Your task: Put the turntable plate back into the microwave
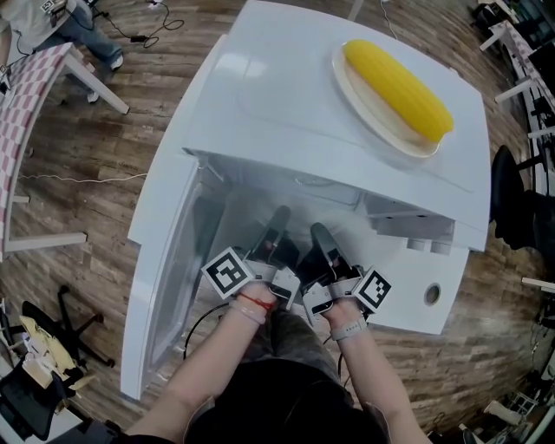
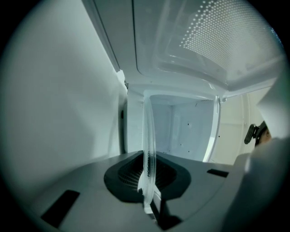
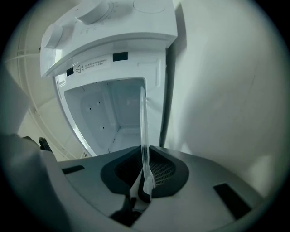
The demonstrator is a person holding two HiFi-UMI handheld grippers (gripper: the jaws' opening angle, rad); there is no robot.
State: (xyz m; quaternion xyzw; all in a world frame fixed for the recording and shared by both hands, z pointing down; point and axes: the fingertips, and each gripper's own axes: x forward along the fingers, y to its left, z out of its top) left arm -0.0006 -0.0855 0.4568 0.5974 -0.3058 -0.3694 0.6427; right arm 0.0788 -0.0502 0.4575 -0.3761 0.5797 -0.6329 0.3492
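The clear glass turntable plate (image 2: pixel 148 145) shows edge-on in both gripper views, a thin upright pane (image 3: pixel 144 131) clamped in each set of jaws. My left gripper (image 2: pixel 148 176) is shut on one side of its rim and my right gripper (image 3: pixel 145 174) on the other. In the head view both grippers, left (image 1: pixel 276 227) and right (image 1: pixel 323 243), reach into the mouth of the white microwave (image 1: pixel 286 113); the glass itself is barely visible there. The empty white cavity (image 2: pixel 186 131) lies straight ahead, and its door (image 1: pixel 165 260) hangs open to the left.
A cream plate (image 1: pixel 364 100) with a yellow corn cob (image 1: pixel 399 82) rests on top of the microwave. The control panel with knobs (image 3: pixel 90 13) is on the right side of the opening. A checked table (image 1: pixel 35 95), chairs and cables stand around on the wooden floor.
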